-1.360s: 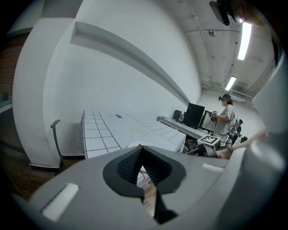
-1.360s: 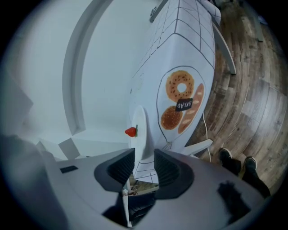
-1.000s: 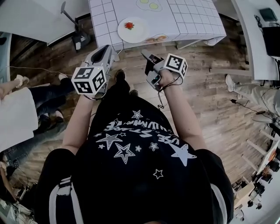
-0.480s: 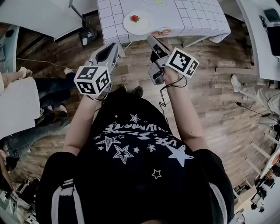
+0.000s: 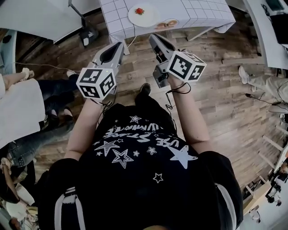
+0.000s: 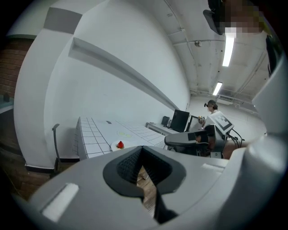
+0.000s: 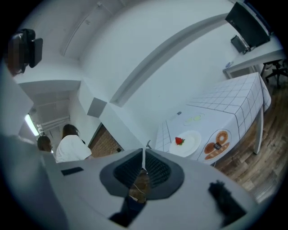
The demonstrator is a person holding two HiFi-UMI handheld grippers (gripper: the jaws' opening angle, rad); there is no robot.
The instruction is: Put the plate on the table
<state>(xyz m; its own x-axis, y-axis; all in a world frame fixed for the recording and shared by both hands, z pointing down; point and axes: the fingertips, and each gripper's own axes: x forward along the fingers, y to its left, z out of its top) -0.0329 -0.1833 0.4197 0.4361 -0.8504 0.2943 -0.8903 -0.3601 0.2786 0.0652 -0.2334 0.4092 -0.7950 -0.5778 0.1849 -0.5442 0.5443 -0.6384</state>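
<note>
A white plate [image 5: 145,17] with a red strawberry [image 5: 140,11] on it rests near the front edge of a table [image 5: 202,13] covered in a white grid cloth. My left gripper [image 5: 120,45] hangs over the wooden floor short of the table, jaws together and empty. Beside it my right gripper [image 5: 153,38] is also over the floor; its jaws are closing, tips meeting, nothing between them. The left gripper view has the plate [image 6: 127,143] ahead past the left gripper [image 6: 141,149]. In the right gripper view the plate [image 7: 191,143] lies beyond the right gripper [image 7: 143,155].
A printed mat with doughnuts [image 5: 166,23] lies at the table edge right of the plate. A black stand [image 5: 86,32] sits left of the table. Seated people's legs [image 5: 49,96] are at the left, another leg [image 5: 261,83] at the right. A monitor [image 6: 179,120] stands on a far desk.
Both grippers have moved forward and up toward the table edge, and the table has slid toward the top of the head view. The right gripper's fingers have come together.
</note>
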